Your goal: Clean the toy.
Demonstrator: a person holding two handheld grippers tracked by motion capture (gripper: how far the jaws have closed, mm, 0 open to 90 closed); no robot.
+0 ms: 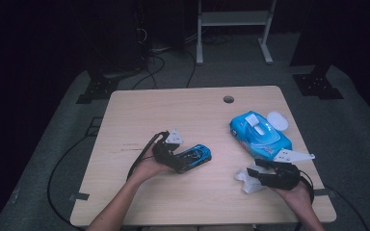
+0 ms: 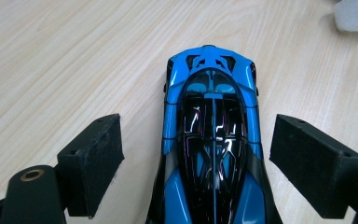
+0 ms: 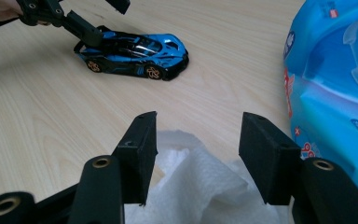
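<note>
Blue-black toy car (image 2: pixel 213 140) upright on table; crumpled white wipe (image 3: pixel 200 186) lying right of it.

High view looks down; gripper views sit close, sharing the toy car (image 1: pixel 195 156).

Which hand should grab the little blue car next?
Probably the left. The left gripper already has its open jaws either side of the glossy blue and black toy car; the right gripper hovers over crumpled white tissue.
</note>
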